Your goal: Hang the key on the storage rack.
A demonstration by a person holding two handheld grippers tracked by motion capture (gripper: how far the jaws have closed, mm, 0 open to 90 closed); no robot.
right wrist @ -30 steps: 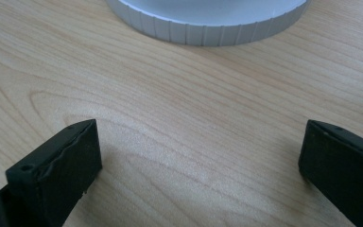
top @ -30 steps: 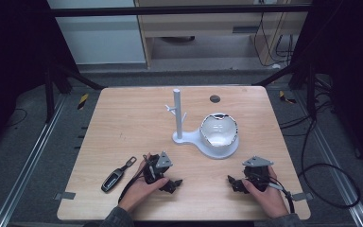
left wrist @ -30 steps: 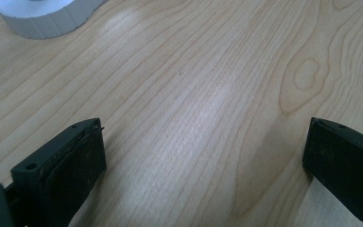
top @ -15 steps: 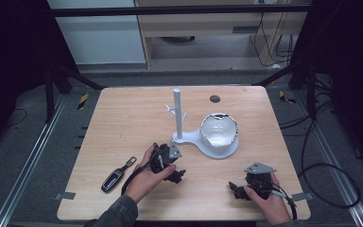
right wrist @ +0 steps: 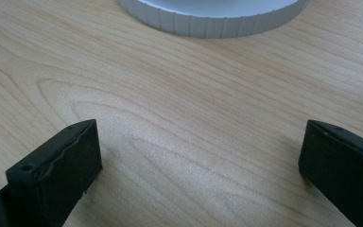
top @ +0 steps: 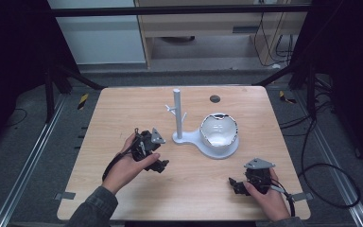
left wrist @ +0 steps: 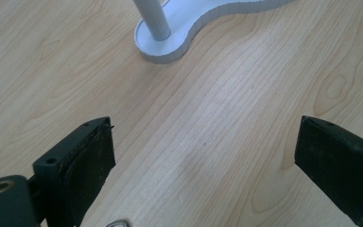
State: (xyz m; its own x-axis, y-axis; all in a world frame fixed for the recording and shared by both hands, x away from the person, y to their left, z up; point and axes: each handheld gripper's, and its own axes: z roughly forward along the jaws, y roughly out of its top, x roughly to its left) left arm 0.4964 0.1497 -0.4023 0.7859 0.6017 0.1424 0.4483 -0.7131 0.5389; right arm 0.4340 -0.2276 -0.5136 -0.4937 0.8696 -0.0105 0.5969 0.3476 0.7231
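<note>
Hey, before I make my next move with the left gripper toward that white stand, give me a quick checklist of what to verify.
1. Left gripper open and empty: ok, the jaws are wide apart with only wood between them.
2. Right gripper open and empty: ok, same.
3. Path from the left gripper to the stand's post: ok, only bare table lies between.
4. Post upright: ok in the high view.
5. Right gripper apart from the stand's base: ok, it sits near the table's front edge.
6. White bowl seated firmly on the base: cannot tell; it rests on the round end, but its rim looks uneven.
</note>
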